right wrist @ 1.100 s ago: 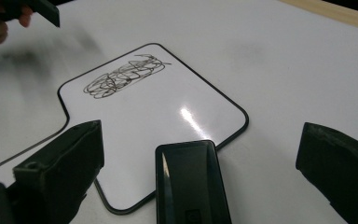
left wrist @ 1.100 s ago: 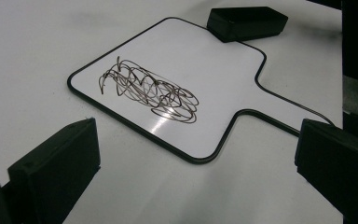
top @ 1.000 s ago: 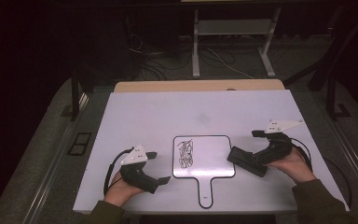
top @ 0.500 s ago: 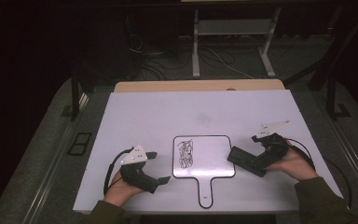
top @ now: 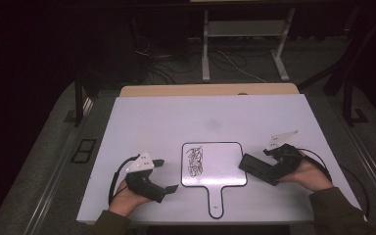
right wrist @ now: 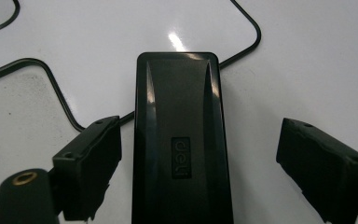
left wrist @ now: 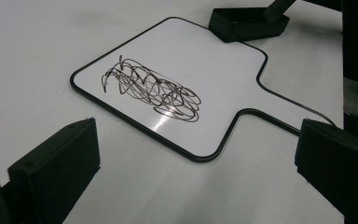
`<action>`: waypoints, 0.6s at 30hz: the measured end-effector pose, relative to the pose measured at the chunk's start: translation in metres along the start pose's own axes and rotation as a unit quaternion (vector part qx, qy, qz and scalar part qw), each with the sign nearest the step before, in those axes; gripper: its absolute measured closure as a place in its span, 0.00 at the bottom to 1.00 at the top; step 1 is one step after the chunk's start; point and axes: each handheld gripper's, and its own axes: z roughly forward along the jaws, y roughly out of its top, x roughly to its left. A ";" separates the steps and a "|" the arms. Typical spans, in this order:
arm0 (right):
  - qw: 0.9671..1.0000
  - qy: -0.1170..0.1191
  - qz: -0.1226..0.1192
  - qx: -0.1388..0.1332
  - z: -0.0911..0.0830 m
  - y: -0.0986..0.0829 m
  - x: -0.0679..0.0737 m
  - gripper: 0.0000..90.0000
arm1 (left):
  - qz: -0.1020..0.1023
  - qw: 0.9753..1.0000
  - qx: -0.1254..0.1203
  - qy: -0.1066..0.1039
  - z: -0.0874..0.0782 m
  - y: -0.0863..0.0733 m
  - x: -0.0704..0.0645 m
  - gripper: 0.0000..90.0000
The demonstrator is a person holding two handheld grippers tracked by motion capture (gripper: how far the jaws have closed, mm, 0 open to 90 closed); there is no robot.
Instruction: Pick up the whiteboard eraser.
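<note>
A white paddle-shaped whiteboard with a black rim lies at the table's front middle, a dark scribble on its left half. A black eraser rests at the board's right edge, its far end overlapping the rim. My right gripper stands around the eraser. In the right gripper view the jaws are open, with a gap on each side of the eraser. My left gripper lies left of the board, open and holding nothing. From the left gripper view the scribble and eraser show beyond its jaws.
The white tabletop stretches bare behind the board. A tan strip runs along its far edge. Beyond it are a white stand and cables on a dark floor. Cables loop from both grippers near the front corners.
My right gripper has shifted slightly left and lower, closer over the eraser. The left gripper, board and eraser have stayed put.
</note>
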 end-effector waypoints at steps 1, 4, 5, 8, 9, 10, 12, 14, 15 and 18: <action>1.000 0.002 0.000 0.000 0.000 0.000 0.000 0.17 | 0.000 1.000 0.000 0.000 0.000 0.000 0.000 0.00; 1.000 0.007 0.002 0.007 0.001 -0.001 0.000 0.19 | 0.000 1.000 0.000 -0.001 0.000 0.000 0.000 0.00; 1.000 0.008 0.002 0.009 0.002 -0.002 0.000 0.19 | 0.000 1.000 0.001 -0.001 0.000 0.000 0.000 0.00; 1.000 0.007 0.000 0.021 0.007 -0.003 0.001 0.21 | 0.000 1.000 0.001 -0.001 0.000 0.000 0.000 0.00; 1.000 0.008 0.000 0.024 0.008 -0.004 0.002 0.25 | 0.000 1.000 0.001 -0.002 0.000 0.000 0.000 0.00; 1.000 0.008 0.000 0.024 0.008 -0.004 0.002 0.25 | 0.000 1.000 0.001 -0.002 0.001 0.000 0.000 0.00; 1.000 0.009 0.003 0.027 0.009 -0.004 0.003 0.25 | 0.000 1.000 0.001 -0.002 0.001 -0.001 0.000 0.00; 1.000 0.007 0.001 0.030 0.009 -0.004 0.004 0.28 | 0.000 1.000 0.002 -0.002 0.001 -0.001 0.000 0.00; 0.999 0.008 -0.001 0.031 0.010 -0.004 0.004 0.28 | -0.001 1.000 0.002 -0.002 0.001 -0.001 0.000 0.00; 0.999 0.006 -0.001 0.035 0.010 -0.004 0.004 0.32 | -0.001 1.000 0.001 -0.002 0.001 -0.001 0.000 0.00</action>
